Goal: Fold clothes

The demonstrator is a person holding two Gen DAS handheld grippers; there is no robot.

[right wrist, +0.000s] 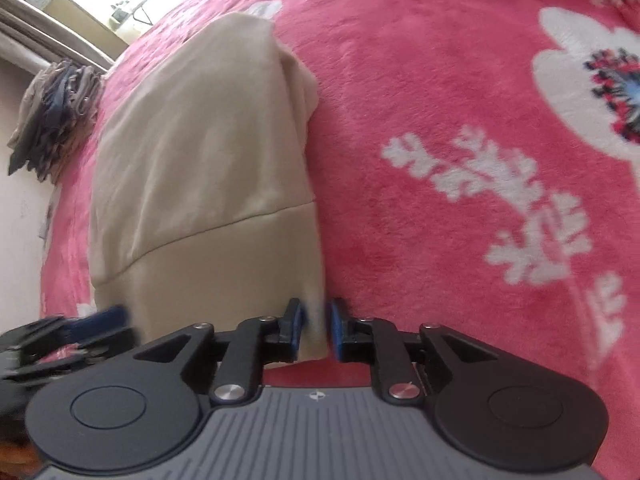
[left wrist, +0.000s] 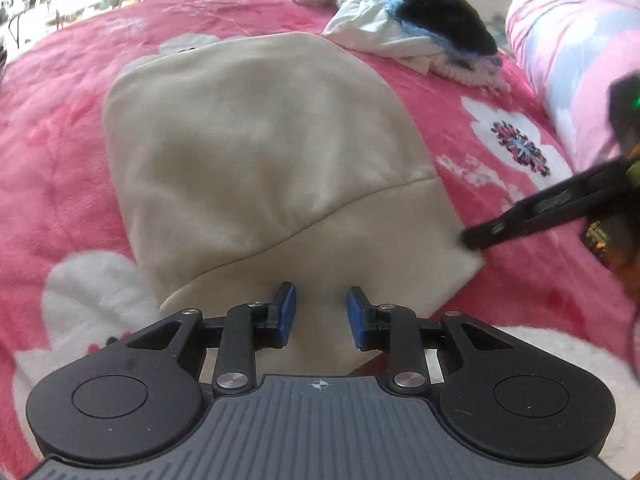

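the cream, partly folded fleece garment point(left wrist: 264, 152) is lying flat on the pink plush floral blanket point(left wrist: 60, 152), stretching straight ahead of both tools. the left gripper point(left wrist: 321, 312) is hovering over the near hem with its blue pads apart and nothing between them, probably placed there to take the middle of that edge. the right gripper point(right wrist: 316, 328) is nearly closed on the garment's near right corner, the cloth passing between its pads; that pinch looks meant to lift the corner for the next fold. far ahead of the left tool, a loose pile of white, blue and black clothes point(left wrist: 420, 28) is waiting, apart from the garment.
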